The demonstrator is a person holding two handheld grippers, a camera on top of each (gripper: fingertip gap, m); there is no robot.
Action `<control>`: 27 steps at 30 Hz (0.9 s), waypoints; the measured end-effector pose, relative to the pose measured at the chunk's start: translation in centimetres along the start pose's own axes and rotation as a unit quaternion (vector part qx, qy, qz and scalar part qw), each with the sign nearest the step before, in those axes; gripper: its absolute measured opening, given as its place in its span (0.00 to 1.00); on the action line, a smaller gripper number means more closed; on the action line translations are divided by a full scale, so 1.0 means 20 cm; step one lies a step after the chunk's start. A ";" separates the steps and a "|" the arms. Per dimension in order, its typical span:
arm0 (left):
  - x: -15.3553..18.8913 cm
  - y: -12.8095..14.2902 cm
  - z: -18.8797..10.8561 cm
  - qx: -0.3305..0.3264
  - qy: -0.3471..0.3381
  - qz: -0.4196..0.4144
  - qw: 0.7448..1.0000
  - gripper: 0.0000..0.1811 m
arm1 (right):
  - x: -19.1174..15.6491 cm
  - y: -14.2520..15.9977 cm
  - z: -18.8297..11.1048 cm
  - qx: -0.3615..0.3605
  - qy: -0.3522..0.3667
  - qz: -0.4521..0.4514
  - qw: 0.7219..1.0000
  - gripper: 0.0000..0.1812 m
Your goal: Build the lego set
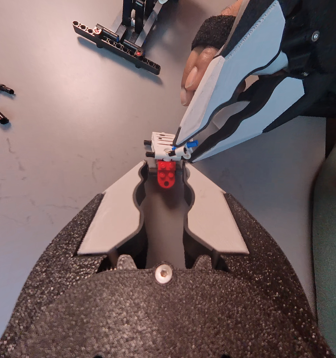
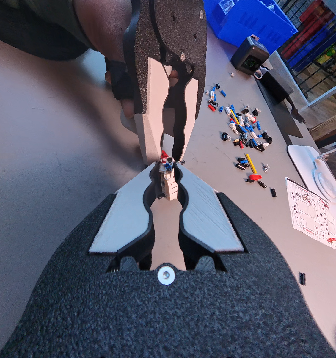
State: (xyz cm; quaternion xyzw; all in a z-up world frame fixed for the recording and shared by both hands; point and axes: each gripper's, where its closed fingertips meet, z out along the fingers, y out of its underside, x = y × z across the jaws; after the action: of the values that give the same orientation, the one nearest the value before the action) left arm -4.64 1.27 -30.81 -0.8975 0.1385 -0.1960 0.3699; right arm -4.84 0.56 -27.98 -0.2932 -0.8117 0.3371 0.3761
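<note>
Lego sub-assembly (image 1: 168, 153) sits pinched between our two grippers, held just above the grey table (image 1: 66, 155): a white perforated block with black pins, a blue pin and a red studded plate (image 1: 166, 175) below. Our left gripper (image 1: 165, 167) has its jaws clamped on the red plate end; our right gripper (image 2: 165, 170) has its jaws closed on the white block. We judge we're mid-build, likely seating a small connector. Already done, it seems: a black beam frame (image 1: 122, 44) lying well apart up the table. Plenty is left, with a scatter of loose pins and connectors (image 2: 242, 126) and a yellow axle (image 2: 251, 163) unused beside the printed sheet (image 2: 314, 215).
</note>
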 end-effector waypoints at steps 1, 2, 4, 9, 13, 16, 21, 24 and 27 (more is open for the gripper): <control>0.00 0.01 0.00 -0.006 -0.002 0.004 1.000 0.21 | 0.00 0.00 0.00 0.000 0.001 -0.001 1.000 0.08; 0.00 0.02 0.00 -0.012 -0.003 0.009 1.000 0.23 | 0.00 0.00 0.00 0.001 0.001 -0.002 1.000 0.08; 0.00 0.02 0.00 -0.015 -0.012 0.022 1.000 0.25 | 0.00 0.00 0.00 0.001 0.000 0.000 1.000 0.08; -0.01 -0.02 -0.03 0.004 -0.040 0.076 0.996 0.27 | 0.00 0.00 0.00 0.003 -0.003 0.003 1.000 0.08; 0.00 -0.03 -0.02 0.004 -0.050 0.123 0.991 0.23 | -0.01 0.01 -0.01 0.003 -0.005 0.002 1.000 0.08; 0.00 -0.03 -0.02 0.001 -0.053 0.131 0.990 0.23 | -0.01 0.01 -0.01 0.004 -0.007 0.003 1.000 0.08; 0.01 -0.02 -0.02 0.002 -0.050 0.138 0.989 0.22 | -0.01 0.00 -0.01 0.010 -0.010 0.013 1.000 0.08; 0.01 -0.03 -0.02 0.008 -0.045 0.134 0.990 0.22 | 0.02 -0.01 -0.03 0.022 -0.004 0.026 0.999 0.08; 0.01 -0.03 -0.02 0.016 -0.032 0.113 0.993 0.22 | 0.06 -0.04 -0.06 0.039 0.008 0.042 0.998 0.08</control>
State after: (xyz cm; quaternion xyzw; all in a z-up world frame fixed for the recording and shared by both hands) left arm -4.66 1.32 -30.07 -0.8759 0.2237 -0.1260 0.4084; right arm -4.64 1.41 -26.28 -0.3147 -0.7818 0.3823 0.3790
